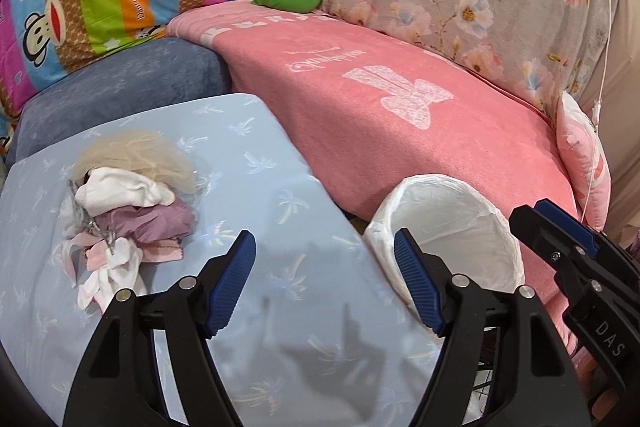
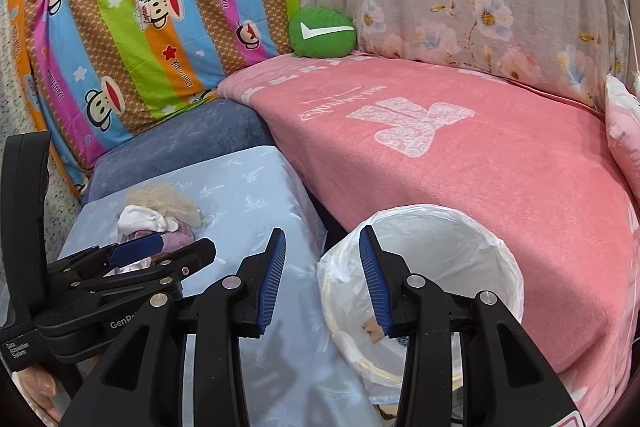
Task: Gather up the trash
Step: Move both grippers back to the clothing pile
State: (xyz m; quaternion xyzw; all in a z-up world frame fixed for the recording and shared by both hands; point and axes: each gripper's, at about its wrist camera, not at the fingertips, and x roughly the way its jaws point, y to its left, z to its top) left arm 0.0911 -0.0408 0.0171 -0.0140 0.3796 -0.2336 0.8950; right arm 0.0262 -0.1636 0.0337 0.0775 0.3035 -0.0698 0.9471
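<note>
Both the left gripper (image 1: 324, 281) and right gripper (image 2: 322, 277) stand apart, empty. The scrap pile (image 1: 128, 203) lies ahead-left of the left gripper, so pinch one loose piece cleanly, then carry it right to the lined bin (image 1: 486, 225).

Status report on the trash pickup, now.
Left gripper open, empty; right gripper open, empty over the bin rim. Scrap pile untouched on the blue cloth. White-lined bin beside it. Path clear.
</note>
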